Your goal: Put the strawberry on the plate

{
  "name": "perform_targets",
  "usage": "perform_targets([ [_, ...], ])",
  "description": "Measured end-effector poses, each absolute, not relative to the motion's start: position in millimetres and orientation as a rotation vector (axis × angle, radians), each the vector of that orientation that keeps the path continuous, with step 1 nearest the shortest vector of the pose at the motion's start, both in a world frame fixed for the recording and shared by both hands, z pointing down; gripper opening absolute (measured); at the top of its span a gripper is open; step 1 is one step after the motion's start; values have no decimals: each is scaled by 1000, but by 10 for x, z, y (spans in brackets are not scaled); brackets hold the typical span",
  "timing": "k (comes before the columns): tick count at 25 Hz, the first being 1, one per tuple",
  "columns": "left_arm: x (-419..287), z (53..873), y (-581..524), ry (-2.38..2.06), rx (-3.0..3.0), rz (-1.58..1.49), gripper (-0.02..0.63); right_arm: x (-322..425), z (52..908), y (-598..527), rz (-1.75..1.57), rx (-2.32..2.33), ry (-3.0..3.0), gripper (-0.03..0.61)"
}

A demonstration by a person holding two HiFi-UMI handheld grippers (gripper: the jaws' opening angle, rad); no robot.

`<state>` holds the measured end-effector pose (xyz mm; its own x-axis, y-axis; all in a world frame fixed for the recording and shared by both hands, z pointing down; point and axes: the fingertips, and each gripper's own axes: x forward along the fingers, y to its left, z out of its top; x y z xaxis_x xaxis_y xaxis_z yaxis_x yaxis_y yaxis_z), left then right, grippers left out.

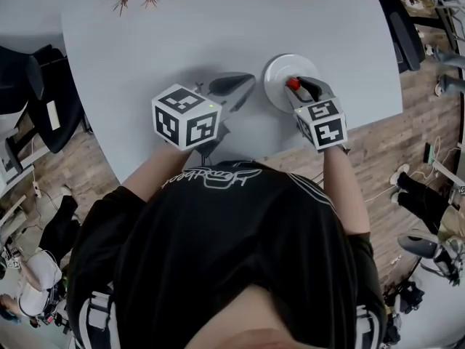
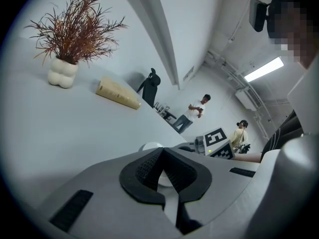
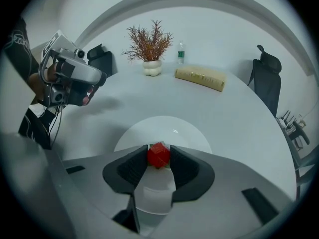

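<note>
Right gripper [image 3: 158,154] is covering the near part of the white plate [image 3: 164,126], so it is hard to make out whether the strawberry [image 3: 158,155] is touching the plate or hanging just above it. Both pads are pressing on the red strawberry, pinching it over the plate's middle. The plate is sitting near the near right edge of the grey table [image 1: 218,35] and is holding nothing else that is showing. Left gripper [image 2: 161,150] is hovering over the near edge, just left of the plate, tips pressed together with nothing between them. At the far edge, the dried plant [image 3: 149,43] in its white vase [image 3: 152,67] is getting cut off in the head view.
</note>
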<state>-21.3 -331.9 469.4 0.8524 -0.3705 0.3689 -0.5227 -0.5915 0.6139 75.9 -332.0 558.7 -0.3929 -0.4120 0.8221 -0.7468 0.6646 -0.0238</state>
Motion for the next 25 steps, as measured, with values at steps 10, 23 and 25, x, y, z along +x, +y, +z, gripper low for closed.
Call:
perform_targets([
  [10,-225,4740,-3354,-638,2264,270,8,729,5596,-3341,474,901,-2052,135],
  [23,-297,4669,-3267,-664,2264,257,8,719,5540,-3268,472,901,-2058,163],
  [25,-290,4620,-3227,-673,2272,257,8,745,5455,-3256,458,923,-2072,169],
])
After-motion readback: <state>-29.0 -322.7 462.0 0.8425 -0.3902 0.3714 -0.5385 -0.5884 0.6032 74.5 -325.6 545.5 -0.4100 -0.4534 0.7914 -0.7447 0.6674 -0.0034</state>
